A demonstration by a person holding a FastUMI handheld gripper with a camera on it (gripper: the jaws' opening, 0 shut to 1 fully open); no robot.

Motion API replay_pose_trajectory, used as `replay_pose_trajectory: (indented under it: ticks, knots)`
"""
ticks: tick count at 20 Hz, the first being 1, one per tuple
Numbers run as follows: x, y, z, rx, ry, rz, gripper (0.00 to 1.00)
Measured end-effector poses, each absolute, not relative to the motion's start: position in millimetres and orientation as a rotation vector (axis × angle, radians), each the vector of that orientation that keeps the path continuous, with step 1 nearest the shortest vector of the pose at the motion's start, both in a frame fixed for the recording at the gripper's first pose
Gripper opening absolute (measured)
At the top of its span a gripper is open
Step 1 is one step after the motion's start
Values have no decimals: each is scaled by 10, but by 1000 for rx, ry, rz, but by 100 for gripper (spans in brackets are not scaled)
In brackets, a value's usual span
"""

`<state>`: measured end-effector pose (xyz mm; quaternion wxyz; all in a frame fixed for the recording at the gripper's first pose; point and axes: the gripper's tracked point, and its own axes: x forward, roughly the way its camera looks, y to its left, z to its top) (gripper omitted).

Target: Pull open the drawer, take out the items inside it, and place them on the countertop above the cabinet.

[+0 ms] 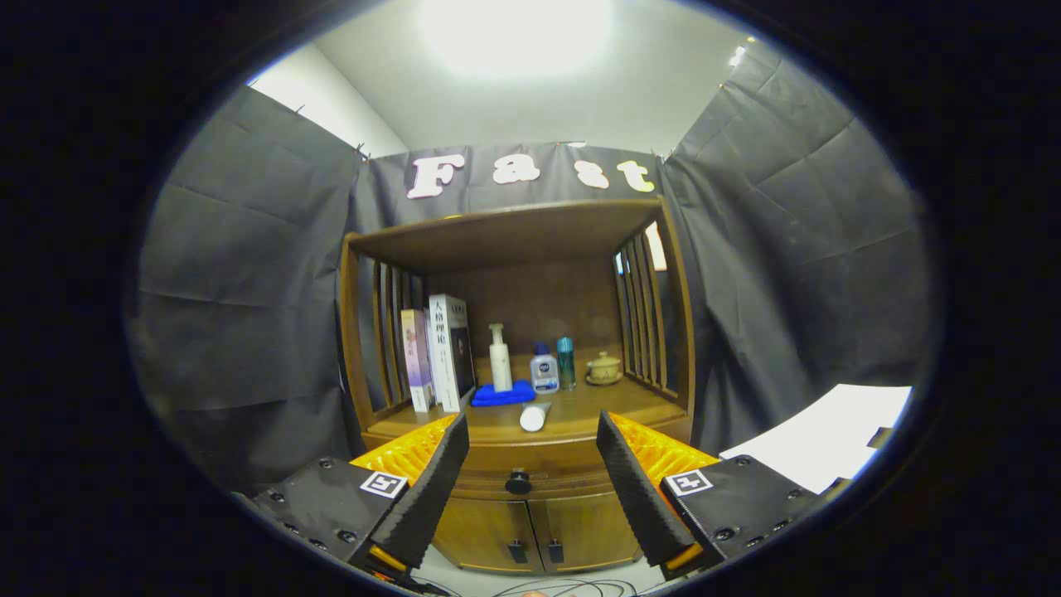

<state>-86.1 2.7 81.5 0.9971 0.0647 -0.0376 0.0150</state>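
A wooden cabinet [514, 240] stands straight ahead against the booth wall. Its drawer [530, 474] is closed, with a dark round knob [518, 482] that I see between my fingers but well beyond them. My gripper [528, 481] is open and holds nothing. On the countertop [597, 405] above the drawer lie a white tube [535, 416] near the front edge and a blue cloth [503, 395] behind it. The drawer's inside is hidden.
On the countertop stand books [438, 356] at the left, a white pump bottle [500, 358], a small white bottle [544, 371], a teal bottle [566, 362] and a lidded cup [603, 368]. Two lower doors [530, 531] sit under the drawer. A white surface [829, 435] lies right.
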Motion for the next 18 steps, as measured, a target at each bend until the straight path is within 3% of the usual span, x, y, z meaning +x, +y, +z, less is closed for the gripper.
replay_pose_trajectory:
  ticks: [6,18]
  knots:
    - [-1163,-98,1167,84,-143,25,97]
    - [-1113,-251,1031,162,-127,20,98]
